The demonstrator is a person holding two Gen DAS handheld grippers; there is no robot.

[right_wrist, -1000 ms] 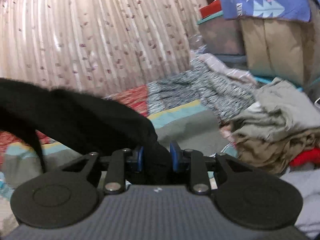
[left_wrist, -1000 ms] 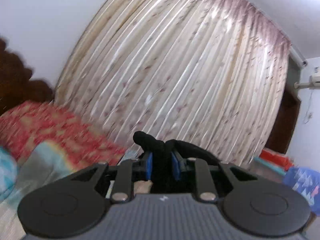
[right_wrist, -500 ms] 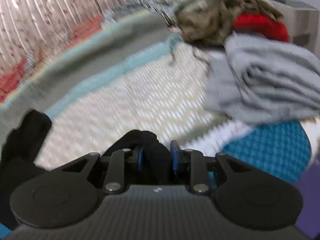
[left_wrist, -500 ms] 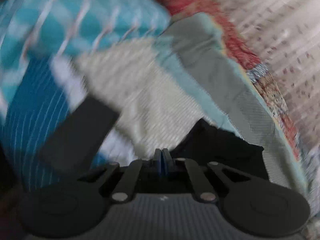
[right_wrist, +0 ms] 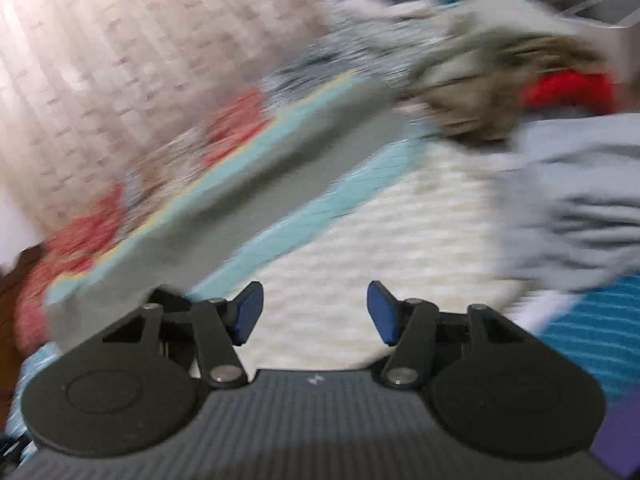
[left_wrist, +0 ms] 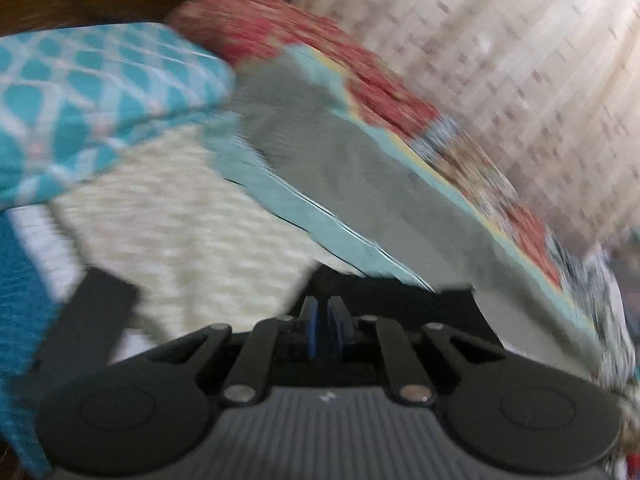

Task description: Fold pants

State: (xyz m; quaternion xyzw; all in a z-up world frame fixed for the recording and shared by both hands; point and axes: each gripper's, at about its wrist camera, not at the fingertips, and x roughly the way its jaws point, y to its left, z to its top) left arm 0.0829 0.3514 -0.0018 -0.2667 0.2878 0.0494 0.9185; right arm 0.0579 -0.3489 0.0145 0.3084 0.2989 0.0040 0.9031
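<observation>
Through your left wrist camera, your left gripper (left_wrist: 323,330) has its blue fingers (left_wrist: 313,330) drawn together with only a sliver between them. Black cloth of the pants (left_wrist: 400,292) lies just ahead of the tips, spread to the right over the cream patterned cover (left_wrist: 192,232) of the bed; you cannot tell through the blur whether any of it is pinched. A black strip of the same cloth (left_wrist: 96,312) lies at the lower left. A teal diamond-print pillow (left_wrist: 88,104) sits further back on the left, and a pleated curtain (left_wrist: 500,80) hangs behind.

Through your right wrist camera, your right gripper (right_wrist: 316,316) is spreading apart, nothing between them but the cream cover. A pile of grey and brown clothes (right_wrist: 560,184) lies at the right.
</observation>
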